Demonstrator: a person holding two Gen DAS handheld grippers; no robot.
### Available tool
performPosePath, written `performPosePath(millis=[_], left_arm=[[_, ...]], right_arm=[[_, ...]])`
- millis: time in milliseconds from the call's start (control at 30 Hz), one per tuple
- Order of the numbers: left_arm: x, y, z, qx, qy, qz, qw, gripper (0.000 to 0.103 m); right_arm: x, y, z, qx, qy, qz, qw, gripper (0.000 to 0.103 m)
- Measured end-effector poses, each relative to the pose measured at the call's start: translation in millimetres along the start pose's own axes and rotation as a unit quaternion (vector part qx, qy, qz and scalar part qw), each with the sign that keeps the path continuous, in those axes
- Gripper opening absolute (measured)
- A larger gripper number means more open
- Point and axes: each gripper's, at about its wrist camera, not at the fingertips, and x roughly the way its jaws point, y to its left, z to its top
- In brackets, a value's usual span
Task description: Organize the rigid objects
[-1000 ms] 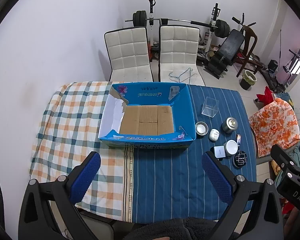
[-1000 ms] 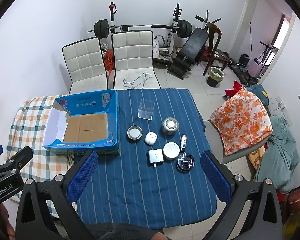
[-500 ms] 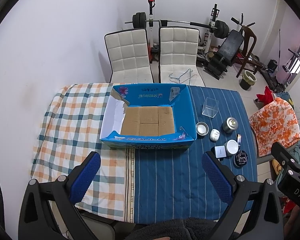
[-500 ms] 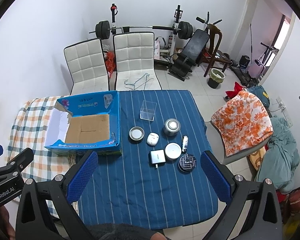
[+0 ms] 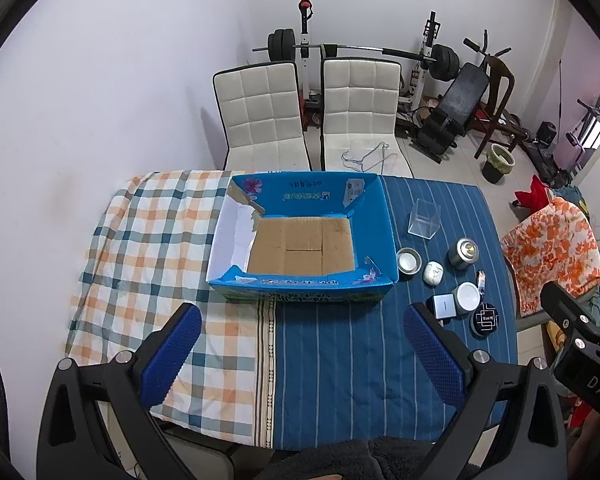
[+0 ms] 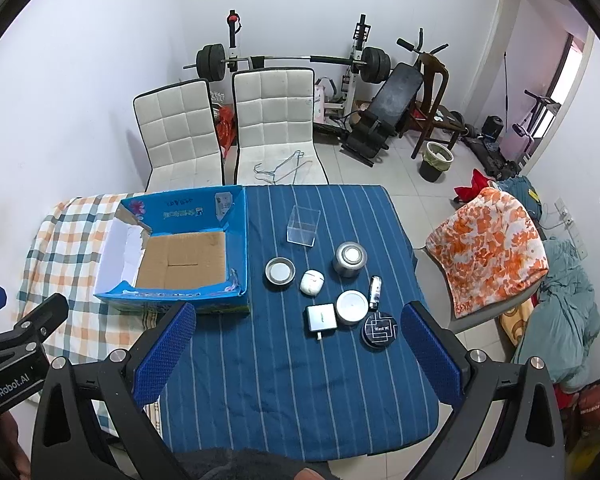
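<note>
I am holding both grippers high above the worktop [image 6: 284, 380], with nothing picked up yet. The left gripper [image 5: 300, 356] has its jaws wide apart and empty, hanging over the seam between the checked cloth [image 5: 152, 248] and the blue striped cloth [image 5: 340, 360], just in front of the open blue cardboard box [image 5: 374, 220]. The right gripper [image 6: 296, 352] is likewise spread wide and empty, looking down on the cluster of small objects to the right of the box.

The box is empty, so I judge the step in hand is choosing and reaching for a first item. The black round tin [image 6: 381, 330], white round jar [image 6: 352, 306] and white charger [image 6: 321, 318] are touching or nearly so, with the small tube [image 6: 375, 292] just beside them; going in there risks knocking neighbours. I am favouring something that stands apart: the white earbud case [image 6: 312, 282], the shallow metal dish [image 6: 280, 272], the metal canister [image 6: 350, 259] or the clear plastic cube [image 6: 303, 226]. I am planning to descend straight over one, with fingers straddling its sides.
</note>
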Motion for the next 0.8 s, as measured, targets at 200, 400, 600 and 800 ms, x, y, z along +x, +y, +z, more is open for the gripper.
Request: performPosePath(millis=[200,400,600,800], left_arm=[[-2,5,2,0.0,-0.004,-0.001,1.0,0.103],[-2,3,2,-0.001,-0.004,0.0,1.0,0.103],[-2,3,3,0.0,-0.004,0.001,1.0,0.103],[-2,3,3,0.0,-0.004,0.0,1.0,0.103]], right_arm=[[0,2,2,0.0,-0.002,0.0,1.0,0.103],[-2,3,5,-0.001,-0.004,0.0,1.0,0.103],[-1,4,6,0.0,-0.005,-0.001,1.0,0.103],[-1,3,8,-0.001,-0.004,-0.001,1.0,0.103]])
